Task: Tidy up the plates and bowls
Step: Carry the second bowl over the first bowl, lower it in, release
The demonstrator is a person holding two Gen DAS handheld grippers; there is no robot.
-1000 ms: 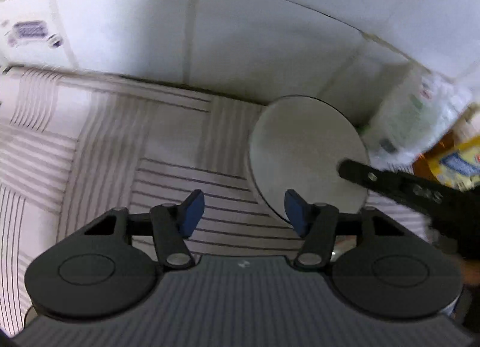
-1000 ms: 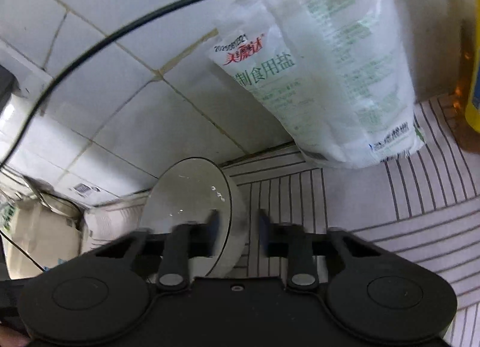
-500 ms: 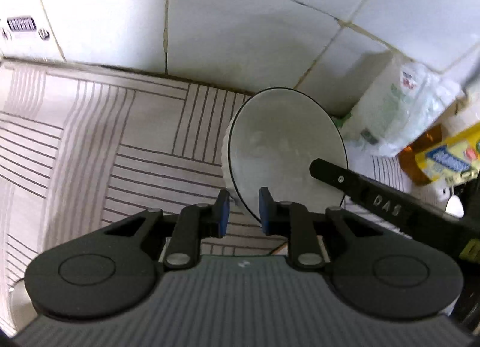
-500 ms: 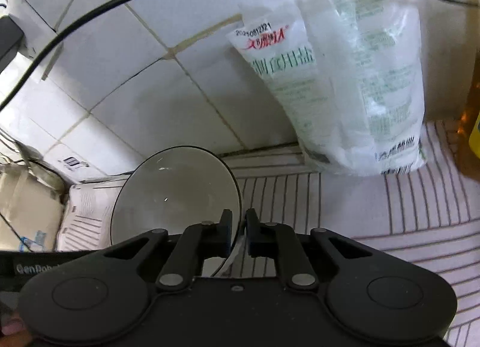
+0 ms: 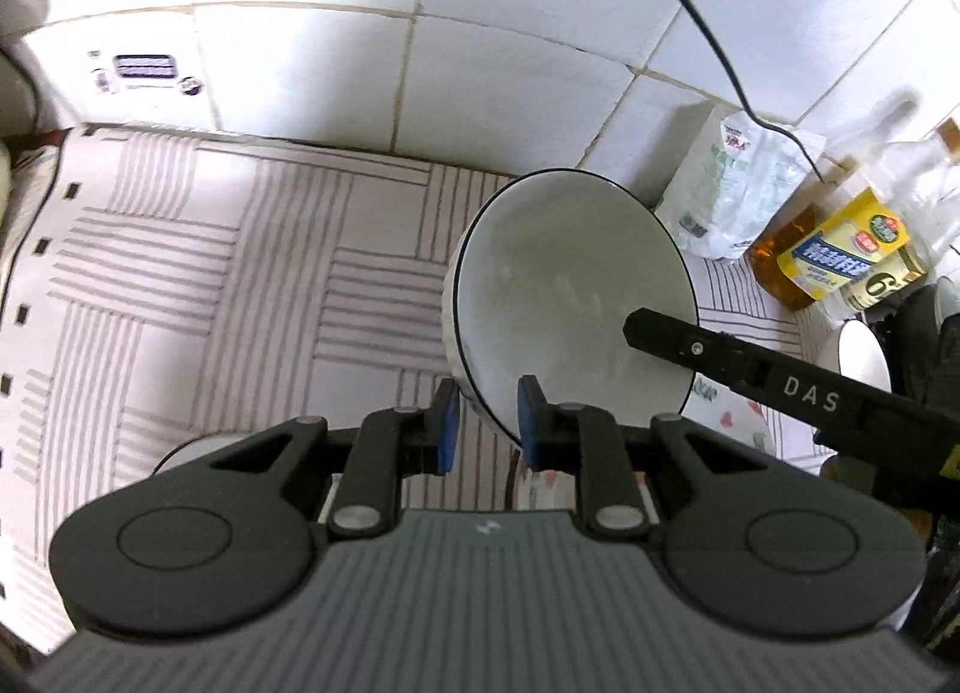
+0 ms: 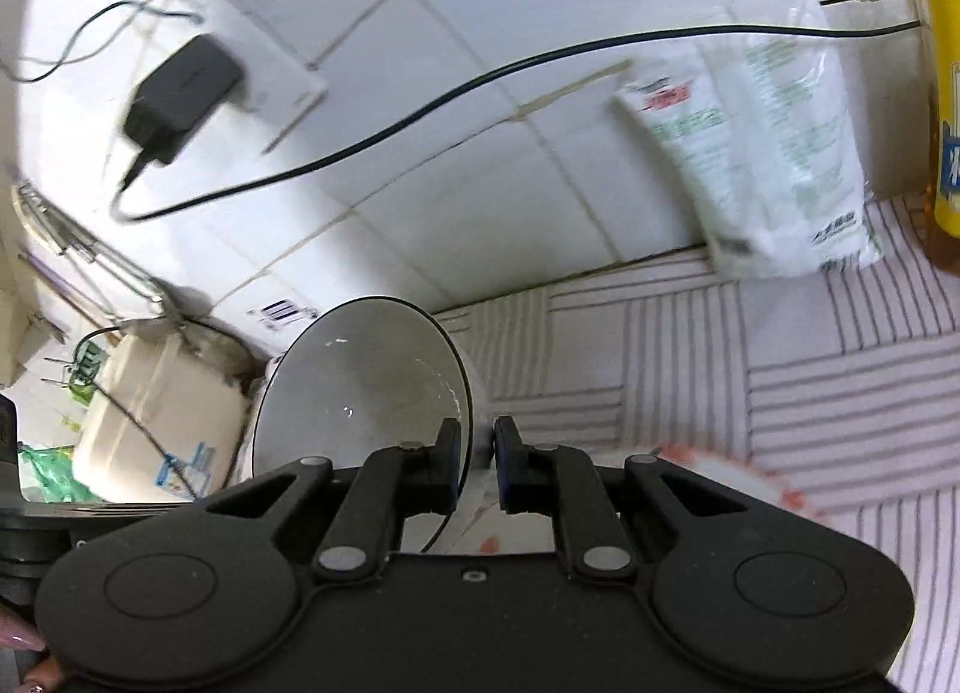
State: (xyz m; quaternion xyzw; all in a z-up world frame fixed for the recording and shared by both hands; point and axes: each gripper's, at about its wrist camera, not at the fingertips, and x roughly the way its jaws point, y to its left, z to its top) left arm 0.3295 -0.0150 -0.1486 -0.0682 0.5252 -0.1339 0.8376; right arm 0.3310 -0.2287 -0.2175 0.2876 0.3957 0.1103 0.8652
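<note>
A white bowl with a dark rim [image 5: 564, 297] is held tilted above the striped cloth. My left gripper [image 5: 485, 429] is shut on its near rim. My right gripper [image 6: 477, 465] is shut on the opposite rim of the same bowl [image 6: 360, 387]; its black finger [image 5: 720, 354] crosses the bowl's right side in the left wrist view. A plate with a red pattern [image 6: 738, 483] lies on the cloth just below and right of the right gripper. Another white dish [image 5: 864, 357] sits at the right, partly hidden.
A striped cloth [image 5: 210, 285] covers the counter against a white tiled wall [image 5: 510, 75]. A white salt bag [image 6: 762, 135] leans on the wall beside an oil bottle [image 5: 840, 255]. A black cable [image 6: 420, 111] and charger [image 6: 180, 93] hang on the wall.
Both grippers closed on the bowl's rim and lifted it away from the cloth. The views have pulled back and tilted, showing more of the wall and a patterned plate below.
</note>
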